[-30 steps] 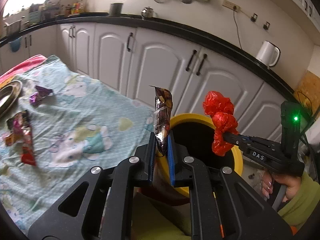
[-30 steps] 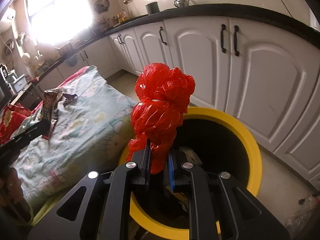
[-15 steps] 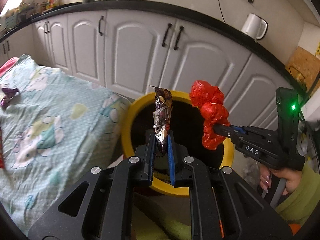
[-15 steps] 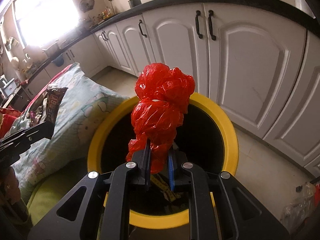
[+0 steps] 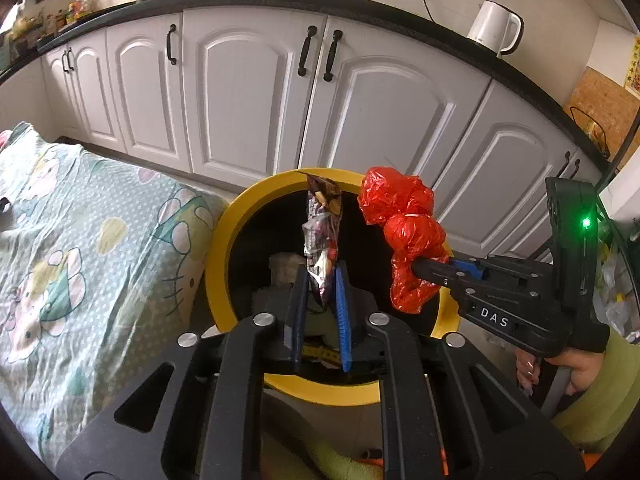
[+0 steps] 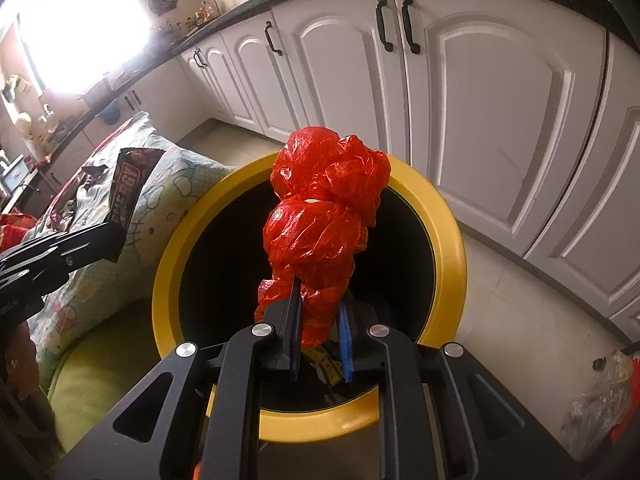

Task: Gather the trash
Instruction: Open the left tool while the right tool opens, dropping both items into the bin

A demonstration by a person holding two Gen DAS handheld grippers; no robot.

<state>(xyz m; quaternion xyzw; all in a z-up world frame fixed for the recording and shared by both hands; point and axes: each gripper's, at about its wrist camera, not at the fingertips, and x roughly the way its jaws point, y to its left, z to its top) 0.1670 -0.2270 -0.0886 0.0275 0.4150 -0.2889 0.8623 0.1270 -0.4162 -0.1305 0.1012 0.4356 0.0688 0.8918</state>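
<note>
My left gripper holds a dark snack wrapper upright over the mouth of the yellow bin; the jaws stand slightly apart, still touching the wrapper. My right gripper holds a crumpled red plastic bag over the same bin, jaws also a little apart around it. The right gripper and its red bag show at right in the left wrist view. The left gripper's wrapper shows at left in the right wrist view. Trash lies inside the bin.
A bed with a pale green cartoon sheet lies left of the bin. White kitchen cabinets stand behind it. A white kettle sits on the counter. A clear plastic bag lies on the floor at right.
Both grippers moved from beside the bed to above the bin's opening. The jaws of both have parted slightly around their loads.
</note>
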